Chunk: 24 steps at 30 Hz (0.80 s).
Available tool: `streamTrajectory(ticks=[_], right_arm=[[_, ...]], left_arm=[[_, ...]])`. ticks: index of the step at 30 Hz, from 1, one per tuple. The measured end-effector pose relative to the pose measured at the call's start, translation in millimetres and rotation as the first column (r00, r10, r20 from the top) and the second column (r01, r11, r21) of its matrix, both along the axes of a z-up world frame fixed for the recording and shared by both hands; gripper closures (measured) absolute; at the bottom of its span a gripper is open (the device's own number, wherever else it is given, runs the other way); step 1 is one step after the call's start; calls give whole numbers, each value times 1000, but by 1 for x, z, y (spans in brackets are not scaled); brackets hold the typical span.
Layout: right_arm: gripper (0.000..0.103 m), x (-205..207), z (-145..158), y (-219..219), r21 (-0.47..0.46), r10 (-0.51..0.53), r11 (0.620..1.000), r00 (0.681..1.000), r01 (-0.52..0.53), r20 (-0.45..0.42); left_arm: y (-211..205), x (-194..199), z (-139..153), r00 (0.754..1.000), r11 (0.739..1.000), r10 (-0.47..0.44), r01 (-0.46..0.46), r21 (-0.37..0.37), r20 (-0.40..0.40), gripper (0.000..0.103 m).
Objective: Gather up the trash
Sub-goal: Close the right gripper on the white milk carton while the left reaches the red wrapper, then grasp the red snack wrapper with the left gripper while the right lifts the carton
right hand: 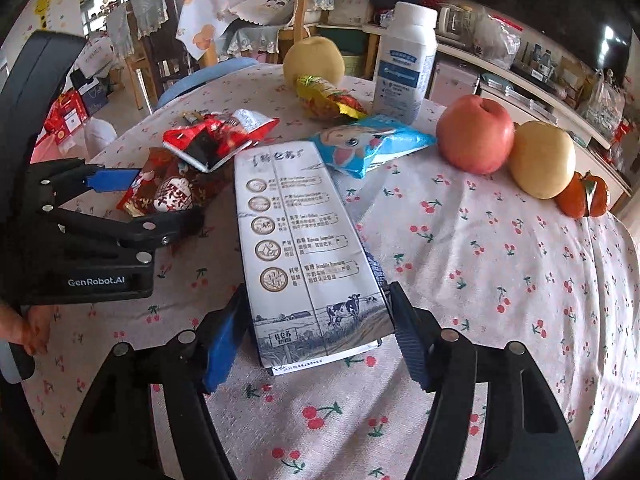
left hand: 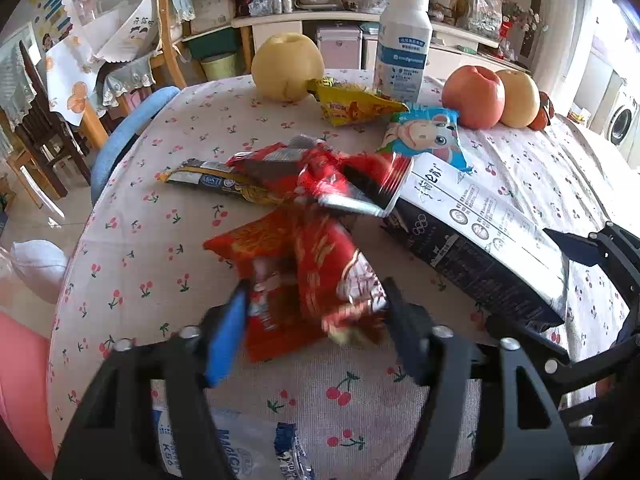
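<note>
Between your left gripper's point(left hand: 314, 300) open fingers lay a crumpled red foil wrapper point(left hand: 296, 280); your right gripper point(right hand: 316, 312) straddled, ungripped, the flattened white milk carton point(right hand: 304, 240).

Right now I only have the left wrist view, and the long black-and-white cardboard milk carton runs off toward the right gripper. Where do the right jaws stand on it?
Observer: The right gripper has one jaw on each side of the near end of the long black-and-white cardboard milk carton. I cannot tell whether they are pressing on it.
Operator: Is the carton upright or lying down?
Observer: It lies lengthwise on the cherry-print tablecloth, printed face up.
Operator: And my left side, seen from over there?
Observer: The crumpled red foil snack wrapper sits between the jaws of the left gripper.
</note>
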State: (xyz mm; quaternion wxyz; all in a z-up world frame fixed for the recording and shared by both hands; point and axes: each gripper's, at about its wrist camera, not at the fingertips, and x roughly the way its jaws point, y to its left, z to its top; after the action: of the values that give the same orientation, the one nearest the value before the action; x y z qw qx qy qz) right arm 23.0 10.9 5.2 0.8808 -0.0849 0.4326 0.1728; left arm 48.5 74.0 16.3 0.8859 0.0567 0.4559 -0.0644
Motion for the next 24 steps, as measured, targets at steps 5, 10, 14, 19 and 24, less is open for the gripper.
streamTrajectory(ticks=[5, 10, 14, 19, 24], right_arm=[[21, 0, 4, 3, -9, 7, 1000, 999, -7, 35], [16, 4, 5, 1, 3, -12, 1000, 999, 12, 34], [15, 5, 6, 2, 14, -11, 1000, 1000, 11, 29], [15, 5, 3, 7, 3, 1, 1000, 1000, -2, 23], [15, 9, -2, 9, -13, 3, 1000, 1000, -3, 9]], left_arm=[[9, -1, 1, 1000, 998, 17, -17, -68, -3, 59], [13, -3, 0, 1000, 993, 12, -14, -114, -16, 62], [16, 1, 1, 999, 985, 16, -21, -169, -31, 43], [16, 7, -1, 999, 982, 31, -34, -186, -23, 34], [19, 13, -1, 998, 968, 68, -69, -241, -11, 33]])
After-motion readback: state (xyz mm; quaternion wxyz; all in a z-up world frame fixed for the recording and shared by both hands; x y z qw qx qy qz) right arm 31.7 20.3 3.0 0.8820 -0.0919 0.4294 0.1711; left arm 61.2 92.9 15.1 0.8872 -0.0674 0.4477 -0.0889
